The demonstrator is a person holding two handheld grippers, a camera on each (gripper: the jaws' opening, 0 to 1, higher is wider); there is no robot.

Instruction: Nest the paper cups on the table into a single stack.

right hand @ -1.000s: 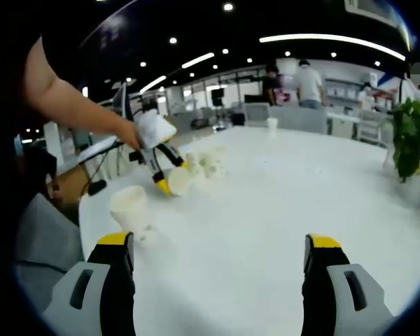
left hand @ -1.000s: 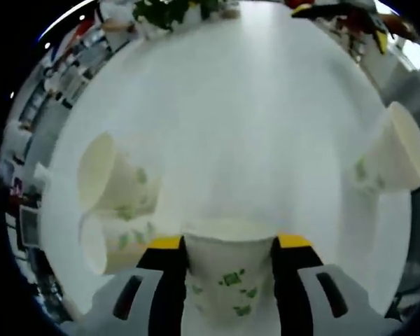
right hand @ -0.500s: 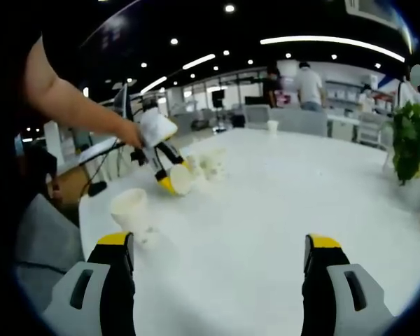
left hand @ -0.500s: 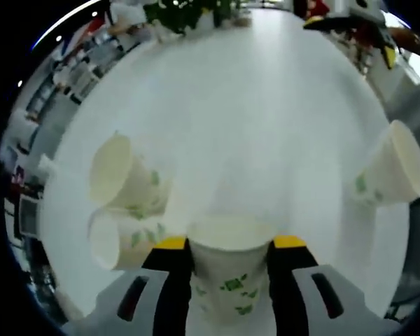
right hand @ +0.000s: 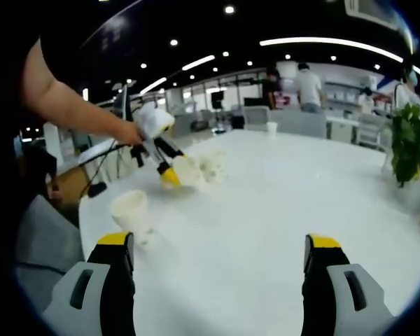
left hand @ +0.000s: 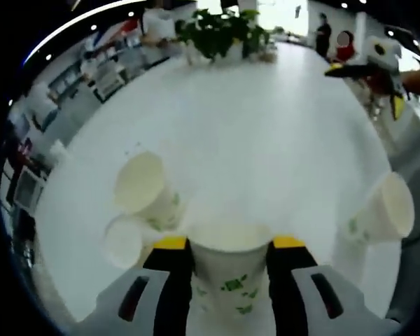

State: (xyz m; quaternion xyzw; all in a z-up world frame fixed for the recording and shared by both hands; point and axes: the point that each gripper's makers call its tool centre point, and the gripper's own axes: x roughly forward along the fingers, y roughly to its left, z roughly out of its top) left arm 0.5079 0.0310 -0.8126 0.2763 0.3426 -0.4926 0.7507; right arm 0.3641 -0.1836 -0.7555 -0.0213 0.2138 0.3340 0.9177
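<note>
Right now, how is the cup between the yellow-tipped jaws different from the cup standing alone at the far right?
The gripped cup is held between the jaws of the left hand-held gripper; the lone cup has nothing holding it and rests on the table. The gripped cup has two cups close beside it, while the lone cup stands apart. Both are white paper cups with green prints and open mouths.
</note>
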